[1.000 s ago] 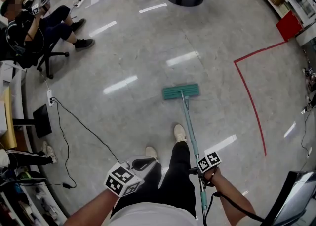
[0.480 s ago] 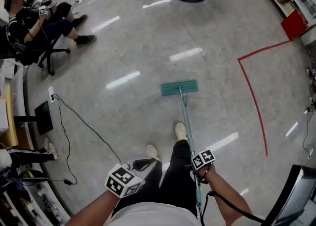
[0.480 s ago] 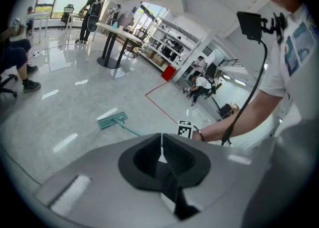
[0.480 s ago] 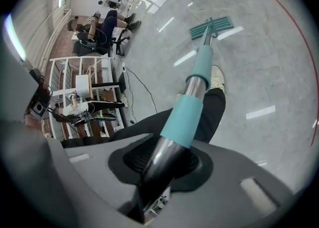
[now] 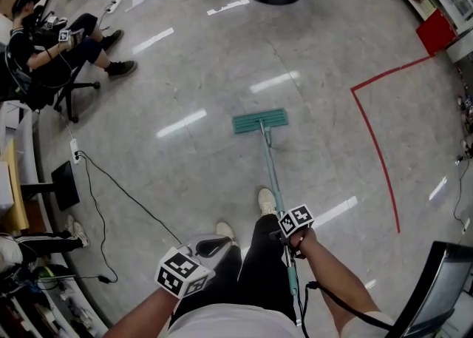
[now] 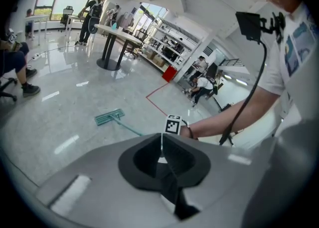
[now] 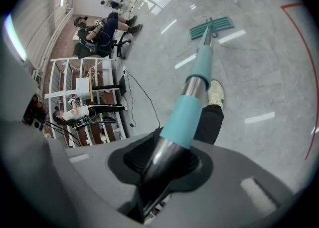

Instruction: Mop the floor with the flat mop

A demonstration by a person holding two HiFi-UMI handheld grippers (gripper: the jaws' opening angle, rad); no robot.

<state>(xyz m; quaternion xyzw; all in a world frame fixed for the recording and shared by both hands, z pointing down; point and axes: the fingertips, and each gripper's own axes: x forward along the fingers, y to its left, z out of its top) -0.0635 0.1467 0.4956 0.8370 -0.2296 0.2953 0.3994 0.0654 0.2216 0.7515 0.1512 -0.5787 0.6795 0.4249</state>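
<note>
— One tool on the mop, why not both?

— One seems enough. The right tool (image 7: pixel 163 159) is clenched round the handle (image 7: pixel 195 92) of the flat mop (image 5: pixel 264 153), on the bare metal just behind the teal sleeve. The pole runs straight out ahead of its jaws and down to the floor (image 5: pixel 185 63), which probably lets the wrist steer it.

— Where is the mop head?

— The mop head (image 5: pixel 259 120) lies flat on the floor, far out ahead of the right tool and beyond the person's shoes (image 5: pixel 267 200). I judge the pole leans that low so the pad sits flush while it is pushed.

— And the other one?

— The left tool (image 6: pixel 162 139) has its jaws pressed together on nothing. It hangs off to the left of the right tool, well apart from the handle, likely parked out of the stroke.

— Anything to mind?

— A cable (image 5: pixel 118 185) trails over the floor well left of the left tool. A red tape line (image 5: pixel 375 148) runs to the right of the mop head. A wide sweep could snag the cable.
</note>
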